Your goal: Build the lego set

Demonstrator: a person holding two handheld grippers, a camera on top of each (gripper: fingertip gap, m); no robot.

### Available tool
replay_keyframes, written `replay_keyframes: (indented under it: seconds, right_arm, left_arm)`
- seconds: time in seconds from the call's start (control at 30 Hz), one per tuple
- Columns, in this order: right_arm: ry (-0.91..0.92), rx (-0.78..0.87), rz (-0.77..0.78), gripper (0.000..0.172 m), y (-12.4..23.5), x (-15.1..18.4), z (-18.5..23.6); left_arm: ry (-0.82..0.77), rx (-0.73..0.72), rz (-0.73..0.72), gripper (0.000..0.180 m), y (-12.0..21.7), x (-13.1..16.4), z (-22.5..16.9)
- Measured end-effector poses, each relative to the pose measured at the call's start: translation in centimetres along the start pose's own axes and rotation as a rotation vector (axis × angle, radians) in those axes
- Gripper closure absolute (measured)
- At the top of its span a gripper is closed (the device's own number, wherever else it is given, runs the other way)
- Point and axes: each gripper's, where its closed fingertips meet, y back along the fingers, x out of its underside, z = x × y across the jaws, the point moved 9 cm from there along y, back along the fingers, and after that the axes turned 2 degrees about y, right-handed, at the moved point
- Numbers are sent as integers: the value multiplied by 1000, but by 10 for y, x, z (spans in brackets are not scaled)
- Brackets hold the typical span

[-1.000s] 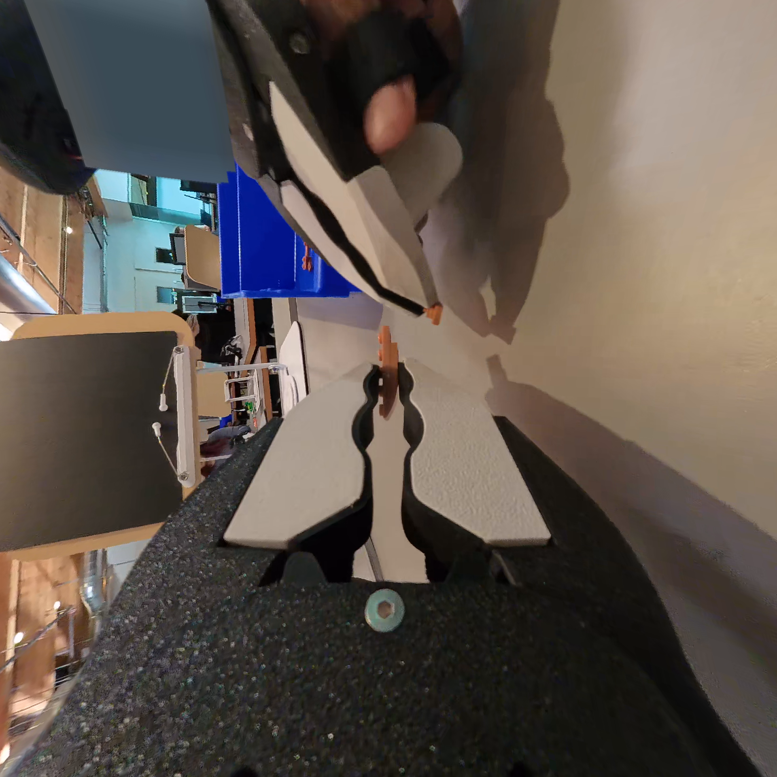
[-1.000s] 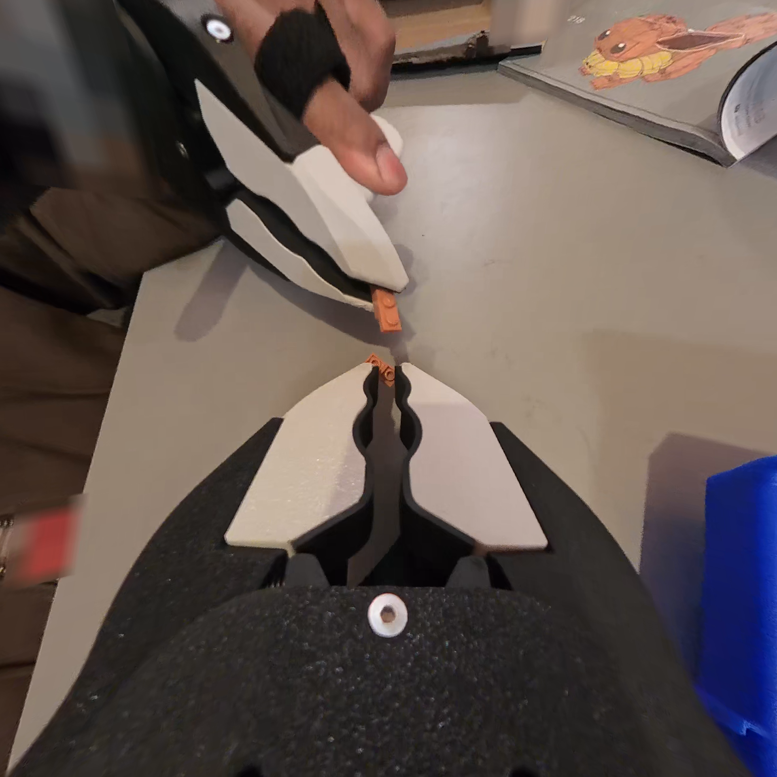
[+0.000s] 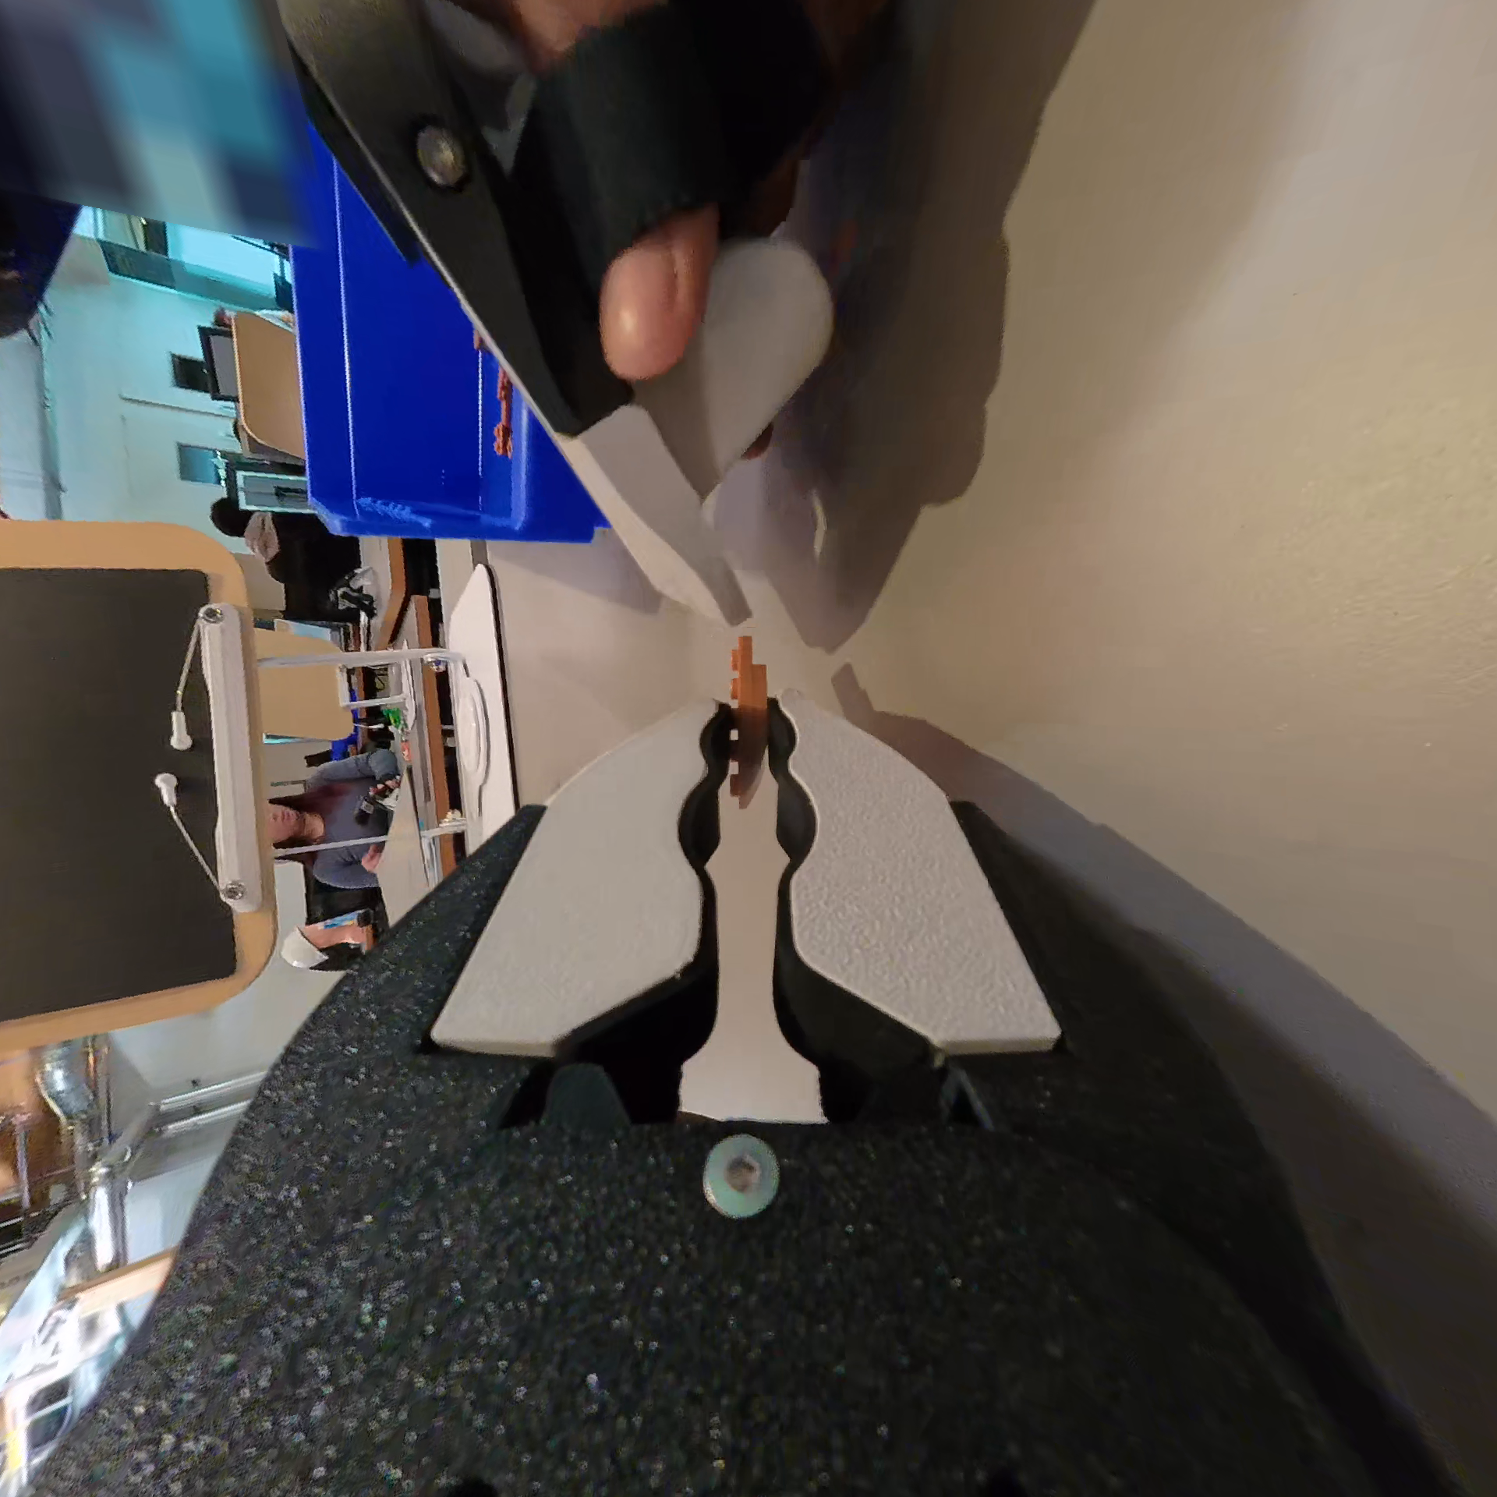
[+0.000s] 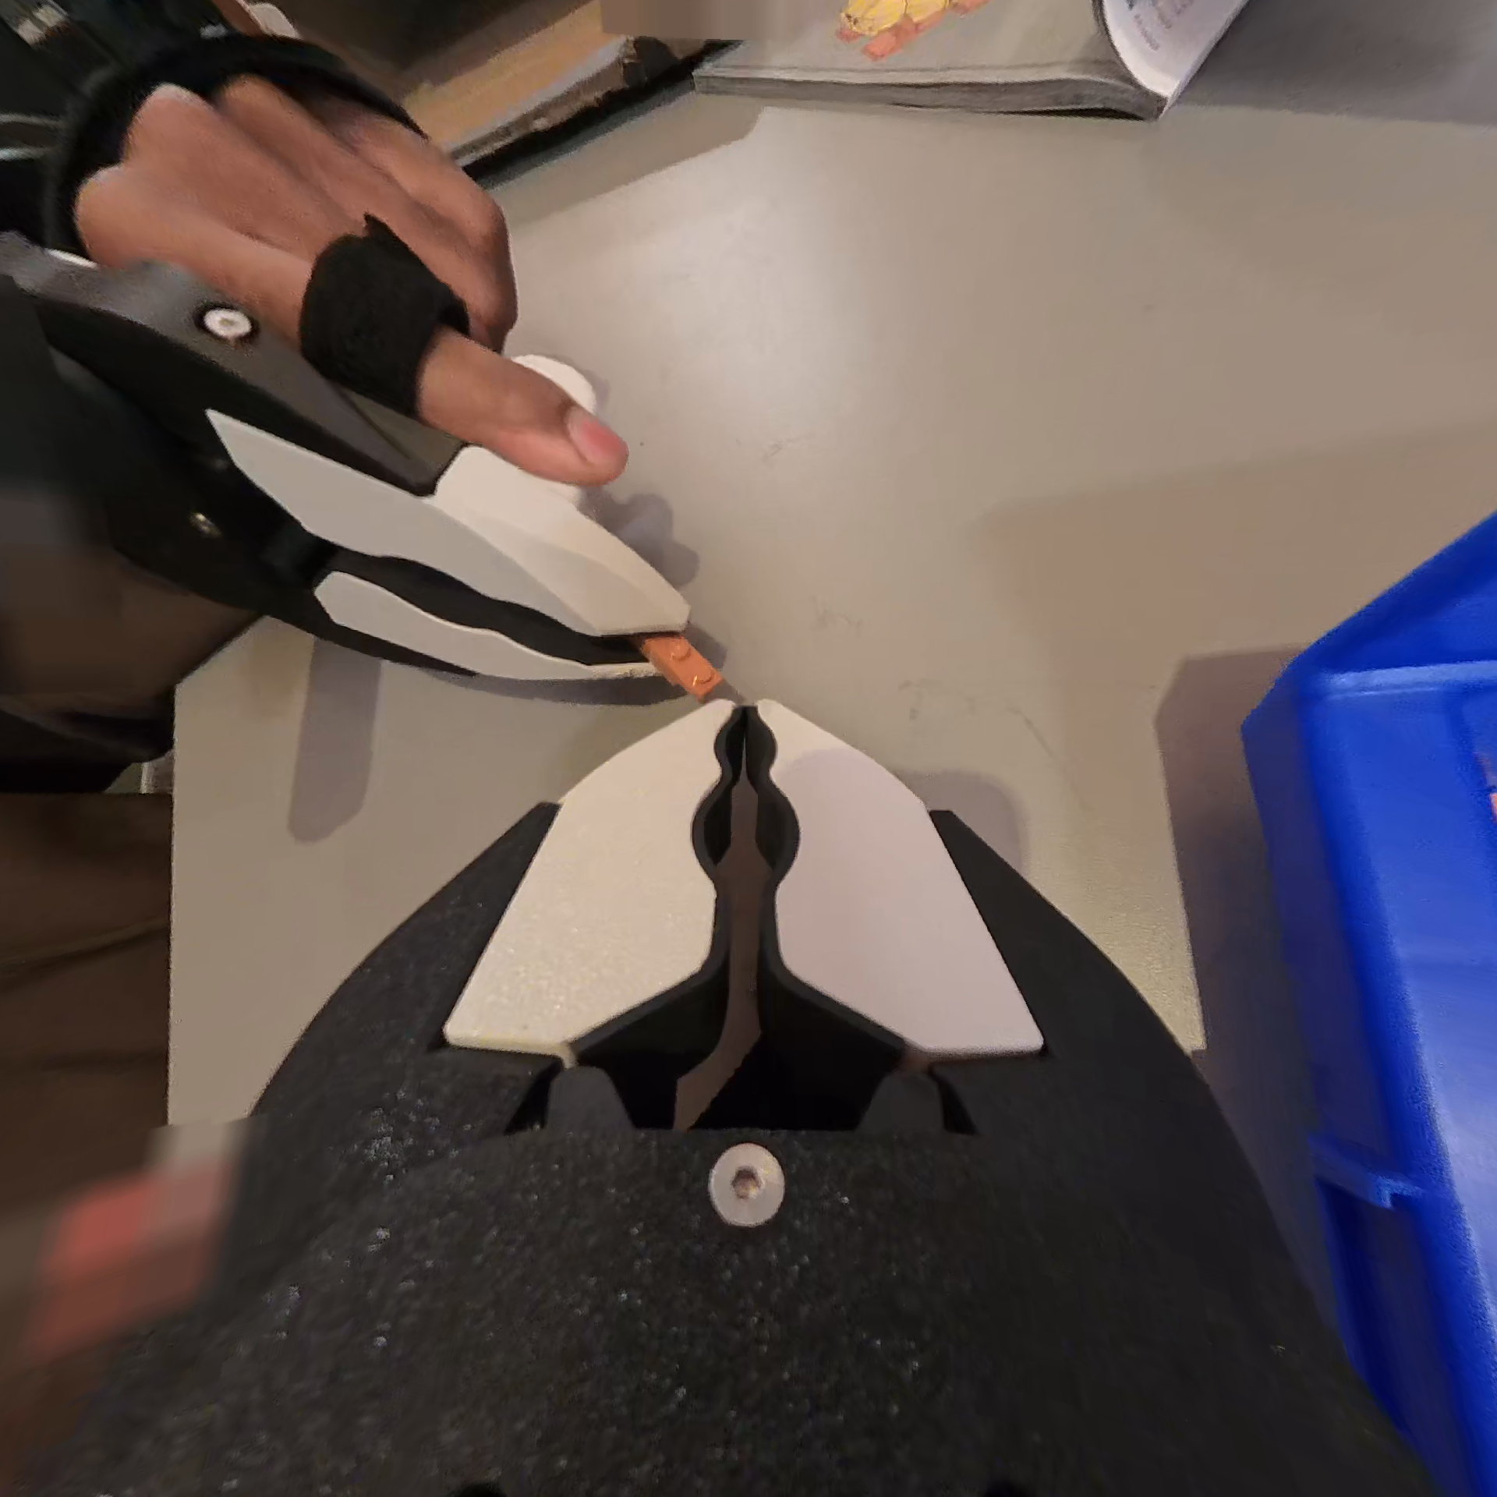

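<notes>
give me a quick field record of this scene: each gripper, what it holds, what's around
left gripper: jaws shut on a small orange studded plastic plate
right gripper: jaws shut, nothing between them, tips just short of the plate's free end
surface: grey table
nearby: blue plastic bin, open illustrated booklet

Your two grippers meet tip to tip

Your left gripper [image 3: 749, 713] is turned on its side, clamped on a small orange piece [image 3: 749, 688]; your right gripper [image 4: 747, 713] is level, fingertips together on nothing.
</notes>
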Motion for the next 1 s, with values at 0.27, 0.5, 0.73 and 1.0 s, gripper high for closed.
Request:
replay_keyframes:
  seconds: [0.27, 0.5, 0.73, 1.0]
  right_arm:
    - [200, 35, -62, 165, 49, -11, 6]
    - [359, 148, 120, 158, 87, 52, 16]
    - [301, 164, 40, 148, 108, 99, 24]
    - [334, 205, 142, 142, 102, 106, 30]
  left_arm:
    - [27, 2, -8, 172, 2, 4, 2]
    - [6, 0, -22, 172, 1, 2, -1]
    - [12, -1, -142, 172, -3, -15, -5]
    - [-3, -54, -164, 172, -9, -27, -8]
